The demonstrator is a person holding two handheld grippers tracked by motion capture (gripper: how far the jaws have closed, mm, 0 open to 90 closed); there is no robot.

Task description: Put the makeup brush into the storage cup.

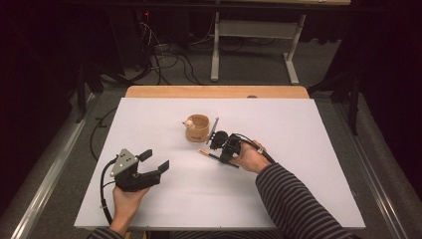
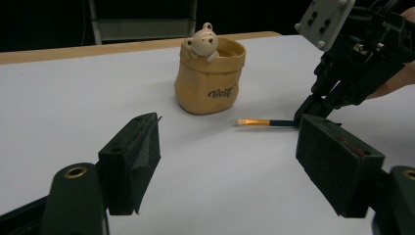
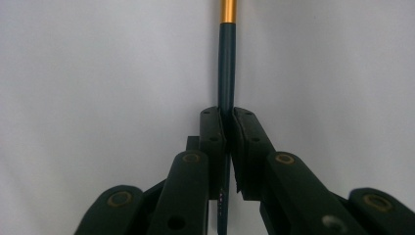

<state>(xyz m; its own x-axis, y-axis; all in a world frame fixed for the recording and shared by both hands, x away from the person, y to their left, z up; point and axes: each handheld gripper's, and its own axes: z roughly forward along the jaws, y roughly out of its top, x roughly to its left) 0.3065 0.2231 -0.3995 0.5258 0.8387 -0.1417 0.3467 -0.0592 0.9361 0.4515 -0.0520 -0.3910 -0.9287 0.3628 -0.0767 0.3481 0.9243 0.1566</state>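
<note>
A tan pouch-shaped holder (image 1: 197, 128) stands upright near the centre of the white surface (image 1: 149, 119); a small bear figure (image 1: 188, 122) leans over its rim at about 9 o'clock in the high view. In the left gripper view the holder (image 2: 209, 78) carries dark lettering on its front, with the bear (image 2: 204, 42) at the upper rim. The inside of the holder is hard to make out from any view, so its contents cannot be told.

The brush (image 1: 211, 155), a thin dark-handled stick with a gold ferrule and a pale tip, lies low over the surface at about 5 o'clock from the holder, near it but apart. The right claw (image 1: 222, 155) is clenched on the brush handle: in the right gripper view the right claw (image 3: 228, 122) has both jaws pressed against the dark handle (image 3: 226, 68), which runs on toward 12 o'clock to the gold band at the frame's top edge, where the tip is cut off. In the left gripper view the brush (image 2: 259, 122) points its pale tip toward 9 o'clock, and its rear part is hidden behind the right claw (image 2: 306, 110).

The left claw (image 1: 155, 160) is released, jaws spread wide with nothing between them, well apart from the holder at about 7 o'clock. In its own view the left claw (image 2: 230, 161) frames bare surface.

Whether the brush rests on the surface or is lifted just off it cannot be told.
</note>
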